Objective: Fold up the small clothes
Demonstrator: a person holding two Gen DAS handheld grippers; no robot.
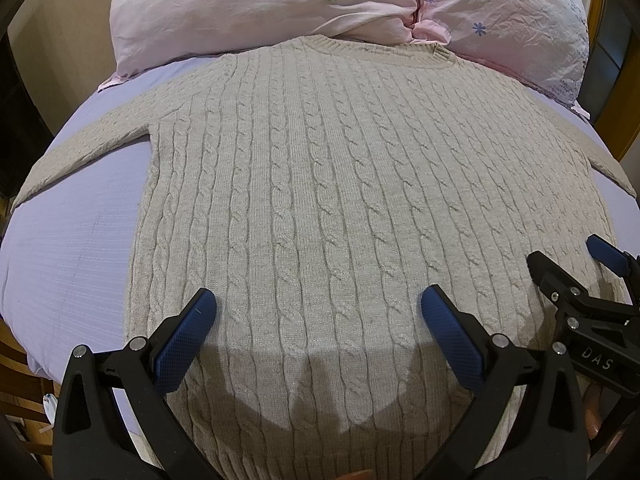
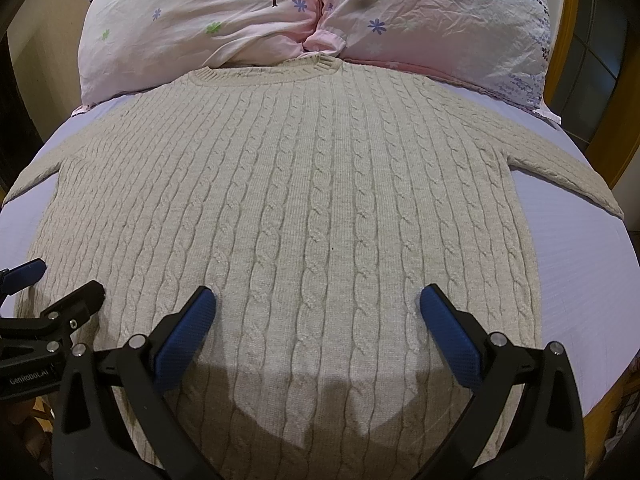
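Observation:
A beige cable-knit sweater lies flat and spread out on a lavender bed sheet, collar toward the pillows, both sleeves stretched out sideways. It also fills the right wrist view. My left gripper is open and empty, just above the sweater's lower body. My right gripper is open and empty, also over the lower body. Each gripper shows at the edge of the other's view: the right gripper at the right, the left gripper at the left.
Two pink floral pillows lie against the sweater's collar at the head of the bed. A wooden bed frame runs along the right side. The sheet shows bare beside the sweater.

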